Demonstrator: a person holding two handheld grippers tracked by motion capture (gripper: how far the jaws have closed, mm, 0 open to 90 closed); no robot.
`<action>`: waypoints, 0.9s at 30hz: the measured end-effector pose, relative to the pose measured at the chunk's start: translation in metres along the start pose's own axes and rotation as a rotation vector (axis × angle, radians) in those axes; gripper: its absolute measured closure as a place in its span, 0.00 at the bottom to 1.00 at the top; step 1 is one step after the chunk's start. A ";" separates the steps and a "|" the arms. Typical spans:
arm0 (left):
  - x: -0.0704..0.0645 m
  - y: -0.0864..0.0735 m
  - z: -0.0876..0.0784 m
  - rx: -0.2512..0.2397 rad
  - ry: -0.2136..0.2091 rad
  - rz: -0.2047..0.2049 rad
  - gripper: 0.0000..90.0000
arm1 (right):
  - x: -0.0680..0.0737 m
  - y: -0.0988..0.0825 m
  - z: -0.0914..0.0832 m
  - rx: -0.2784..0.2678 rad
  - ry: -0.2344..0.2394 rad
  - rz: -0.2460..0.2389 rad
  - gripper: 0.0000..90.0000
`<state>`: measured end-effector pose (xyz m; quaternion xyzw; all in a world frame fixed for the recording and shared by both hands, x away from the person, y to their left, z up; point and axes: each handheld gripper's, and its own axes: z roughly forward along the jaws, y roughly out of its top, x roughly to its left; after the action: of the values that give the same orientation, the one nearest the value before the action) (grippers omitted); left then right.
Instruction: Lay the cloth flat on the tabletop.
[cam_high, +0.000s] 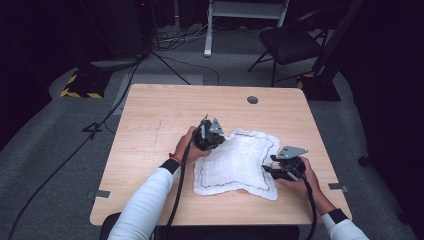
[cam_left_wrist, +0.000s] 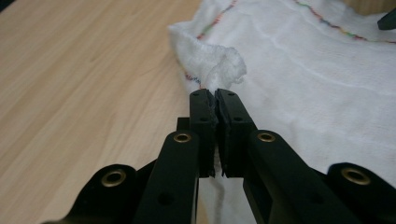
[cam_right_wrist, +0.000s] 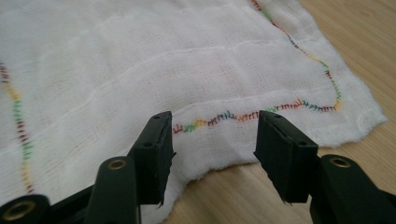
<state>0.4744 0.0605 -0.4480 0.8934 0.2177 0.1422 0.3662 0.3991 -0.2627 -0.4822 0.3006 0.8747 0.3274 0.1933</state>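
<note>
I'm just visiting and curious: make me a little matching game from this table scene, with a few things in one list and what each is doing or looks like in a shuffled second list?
Things:
1. left gripper
2. right gripper
3. white cloth
4. folding chair

States:
A. spread on the wooden table, edged with coloured stitching
B. jaws open over the cloth's edge
C. stands on the floor beyond the table
D. jaws closed, pinching a bunched bit of cloth

Pairs: 1-D, 2-B, 3-A, 4-C
</note>
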 end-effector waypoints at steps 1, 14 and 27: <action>0.005 -0.003 -0.002 -0.001 0.017 -0.016 0.95 | 0.000 0.001 0.003 0.009 -0.012 -0.007 0.53; 0.047 -0.034 -0.009 0.020 0.124 -0.156 0.95 | -0.020 0.009 0.019 0.061 -0.168 0.028 0.55; 0.057 -0.047 -0.014 0.032 0.204 -0.243 0.63 | -0.031 0.013 0.019 0.047 -0.175 0.072 0.51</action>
<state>0.5046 0.1274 -0.4665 0.8472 0.3624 0.1836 0.3424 0.4374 -0.2669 -0.4824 0.3637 0.8506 0.2858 0.2501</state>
